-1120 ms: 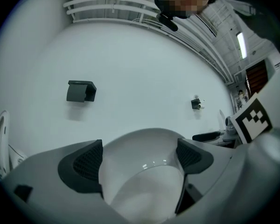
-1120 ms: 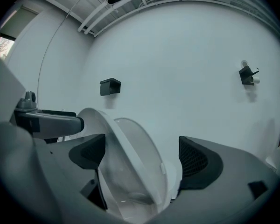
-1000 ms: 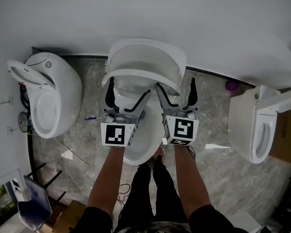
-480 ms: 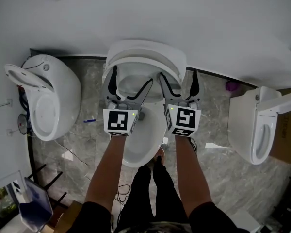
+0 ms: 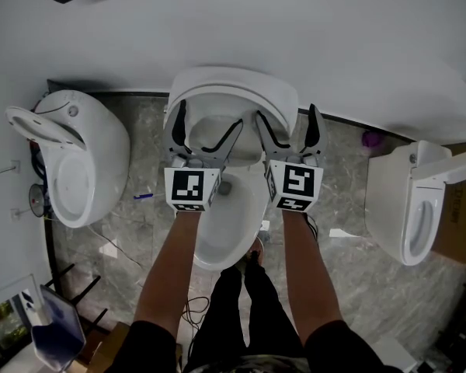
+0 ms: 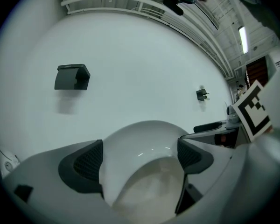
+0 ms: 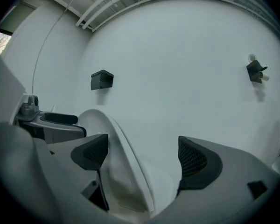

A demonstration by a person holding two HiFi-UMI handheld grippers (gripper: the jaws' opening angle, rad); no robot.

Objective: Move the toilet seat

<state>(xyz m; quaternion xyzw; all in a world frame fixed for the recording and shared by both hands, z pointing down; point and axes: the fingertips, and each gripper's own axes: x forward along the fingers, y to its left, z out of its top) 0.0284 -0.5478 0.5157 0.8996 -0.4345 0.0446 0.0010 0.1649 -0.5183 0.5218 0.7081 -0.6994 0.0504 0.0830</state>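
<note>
While the upright toilet seat [image 5: 231,90] is straddled at its left by the unclenched left gripper [image 5: 210,127] and at its right edge by the right gripper [image 5: 286,123], whose jaws have just been closing without pressing, the grasp is judged unfinished and a firm clench needed next.

Grey marbled tile floor [image 5: 349,286], seen from above, with the middle toilet [image 5: 227,231] as reference. Left of it: a second toilet [image 5: 89,162], a small blue object [image 5: 144,196], a thin cable [image 5: 101,235] and a white scrap [image 5: 109,249]. Right of it: a third toilet [image 5: 396,196], a white scrap [image 5: 342,233], a purple object [image 5: 370,138] at the wall and a cardboard box [image 5: 457,216]. In front of it: the person's shoe [image 5: 307,243].
</note>
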